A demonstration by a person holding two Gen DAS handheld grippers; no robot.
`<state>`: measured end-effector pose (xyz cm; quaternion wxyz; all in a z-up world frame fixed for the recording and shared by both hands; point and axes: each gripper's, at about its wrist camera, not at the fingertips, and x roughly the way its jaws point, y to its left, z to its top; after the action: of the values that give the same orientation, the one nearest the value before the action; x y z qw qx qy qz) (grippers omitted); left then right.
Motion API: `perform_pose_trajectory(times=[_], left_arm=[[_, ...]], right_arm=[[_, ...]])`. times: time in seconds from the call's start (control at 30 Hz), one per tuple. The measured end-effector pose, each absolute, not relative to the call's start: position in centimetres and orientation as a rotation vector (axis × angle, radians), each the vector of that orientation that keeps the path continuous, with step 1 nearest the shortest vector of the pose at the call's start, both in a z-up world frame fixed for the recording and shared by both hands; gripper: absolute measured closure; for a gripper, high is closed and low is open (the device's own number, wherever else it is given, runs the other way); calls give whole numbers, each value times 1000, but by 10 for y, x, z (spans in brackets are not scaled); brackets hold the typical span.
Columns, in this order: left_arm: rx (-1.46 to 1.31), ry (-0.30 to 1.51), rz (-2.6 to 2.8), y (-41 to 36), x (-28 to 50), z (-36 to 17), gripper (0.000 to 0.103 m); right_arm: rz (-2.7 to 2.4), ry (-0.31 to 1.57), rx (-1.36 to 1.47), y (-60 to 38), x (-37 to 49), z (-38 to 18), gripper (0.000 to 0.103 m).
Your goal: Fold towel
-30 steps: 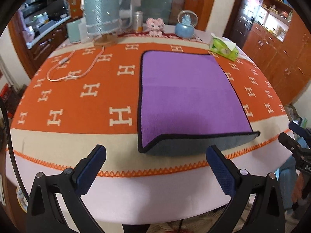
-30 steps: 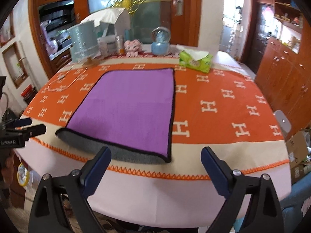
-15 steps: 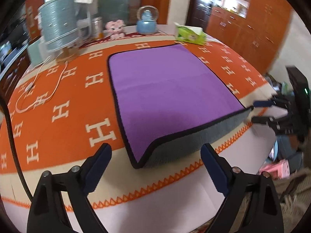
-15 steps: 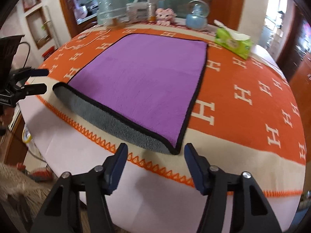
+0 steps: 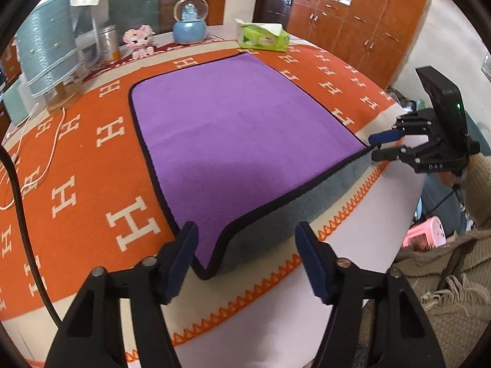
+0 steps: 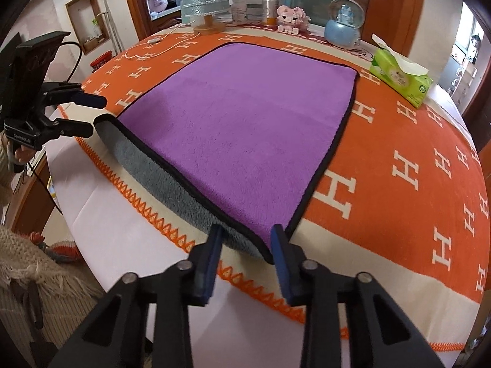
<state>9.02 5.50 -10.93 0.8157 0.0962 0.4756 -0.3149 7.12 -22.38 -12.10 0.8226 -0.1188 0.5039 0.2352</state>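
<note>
A purple towel (image 5: 233,141) with black trim and a grey underside lies flat on the orange table cover; it also shows in the right wrist view (image 6: 245,116). Its near edge is folded over, showing grey. My left gripper (image 5: 245,239) is open, with the towel's near-left corner between its fingers. My right gripper (image 6: 247,239) is open with its jaws partly closed, either side of the near-right corner. Each gripper shows in the other's view: the right one (image 5: 380,145) and the left one (image 6: 92,113), each at a towel corner.
A green tissue pack (image 5: 264,36), a blue snow globe (image 5: 190,27), a pink toy (image 5: 139,41) and a grey lamp (image 5: 46,52) with a white cable (image 5: 52,144) stand at the far side. The table edge (image 5: 276,322) is right below the grippers.
Both grippers have moved in to the towel's near corners, left to the left corner, right to the right. Both have narrowed their jaws, the right more. The towel has not moved.
</note>
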Motion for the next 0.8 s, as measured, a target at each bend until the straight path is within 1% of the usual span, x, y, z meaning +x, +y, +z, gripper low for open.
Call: perform_pose_trajectory(times=[0.13,0.2,0.37,0.77,0.8], left_arm=[[227,1035,-683,51,90,-112,53],[232,1044,-689,50,91,-112,59],[246,1046,-687,50,91,-113,62],[238,1091,-674,56,103,-125,62],[233,1095,-679,56,103,-126,64]], right_arm=[[506,1070,-264,-224,71,-120,78],[508,1067,-269,-225,71,-119,80],[508,1065,-277,-225,71,-119,83],[508,1055,-309,-222,70,-118,83],[508,1054,-311,-222,69,-118,83]])
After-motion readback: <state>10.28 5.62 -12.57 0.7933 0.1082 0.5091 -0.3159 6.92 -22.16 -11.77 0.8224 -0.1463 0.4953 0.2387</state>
